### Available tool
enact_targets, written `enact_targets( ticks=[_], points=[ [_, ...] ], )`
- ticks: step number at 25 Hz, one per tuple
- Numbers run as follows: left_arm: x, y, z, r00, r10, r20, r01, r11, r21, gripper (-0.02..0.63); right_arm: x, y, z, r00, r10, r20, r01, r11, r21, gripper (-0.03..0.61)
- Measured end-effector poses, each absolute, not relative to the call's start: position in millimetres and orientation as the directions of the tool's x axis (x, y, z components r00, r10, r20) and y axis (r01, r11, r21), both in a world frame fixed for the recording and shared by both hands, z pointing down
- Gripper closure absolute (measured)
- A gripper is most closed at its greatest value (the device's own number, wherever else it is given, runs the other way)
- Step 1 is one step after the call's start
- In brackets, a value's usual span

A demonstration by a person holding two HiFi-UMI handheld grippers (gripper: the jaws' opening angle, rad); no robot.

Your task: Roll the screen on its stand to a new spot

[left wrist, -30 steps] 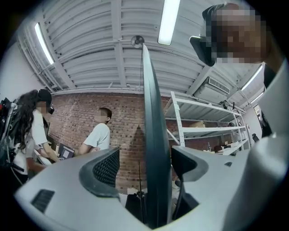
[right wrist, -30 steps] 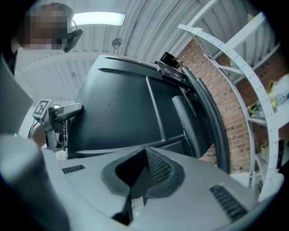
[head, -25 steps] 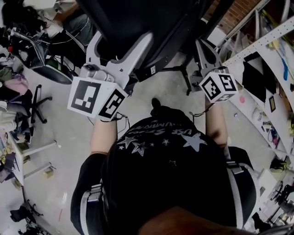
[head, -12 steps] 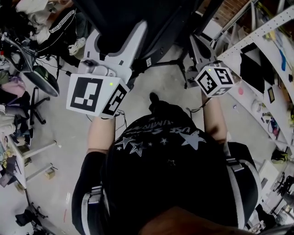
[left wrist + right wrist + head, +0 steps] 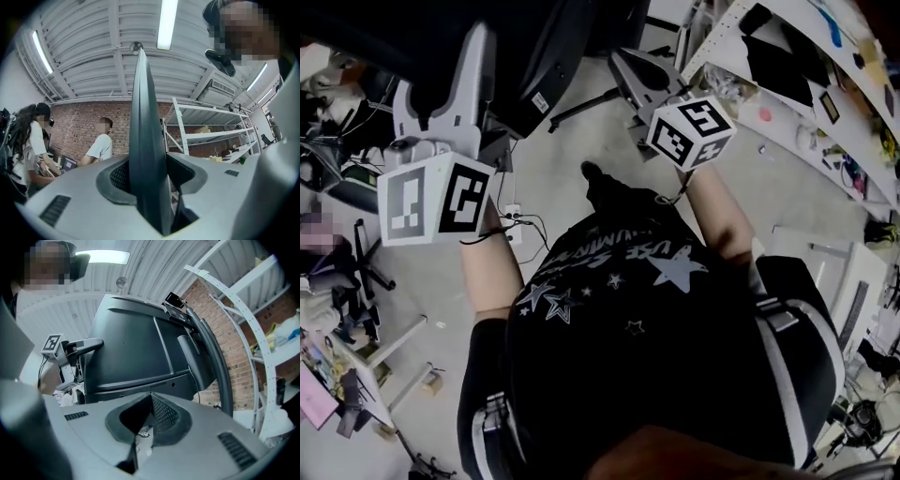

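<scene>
The screen (image 5: 534, 42) is a large black panel on a rolling stand at the top of the head view. My left gripper (image 5: 441, 66) reaches up at its left edge. In the left gripper view that edge (image 5: 143, 117) stands upright as a dark blade between the jaws of the left gripper (image 5: 147, 173), which are closing with both pads against it. My right gripper (image 5: 642, 80) is at the screen's lower right. The right gripper view shows the screen's black back (image 5: 136, 352) beyond the right gripper (image 5: 150, 401), whose tips meet with nothing between them.
White shelving (image 5: 787, 84) with small items runs along the right, close to the screen. An office chair (image 5: 366, 262) and a power strip with cables (image 5: 520, 220) lie on the floor at left. People (image 5: 98, 145) sit by a brick wall beyond.
The left gripper's jaws have come in onto the screen's edge. Both grippers and the screen have shifted left and up in the head view, and the shelving now lies closer.
</scene>
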State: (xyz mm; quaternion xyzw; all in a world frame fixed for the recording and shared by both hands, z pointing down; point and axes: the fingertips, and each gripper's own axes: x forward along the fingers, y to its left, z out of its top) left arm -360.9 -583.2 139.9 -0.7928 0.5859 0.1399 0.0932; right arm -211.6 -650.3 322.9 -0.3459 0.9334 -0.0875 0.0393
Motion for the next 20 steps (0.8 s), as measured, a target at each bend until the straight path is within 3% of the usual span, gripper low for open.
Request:
enact_targets(
  ticks=[20],
  points=[
    [-340,-525,139,0.250,-0.905,-0.344,-0.963,-0.270,0.010,0.397,-149,-576,340,-0.734,-0.679,0.031,-0.672,0.718,-0.181,0.571]
  ],
)
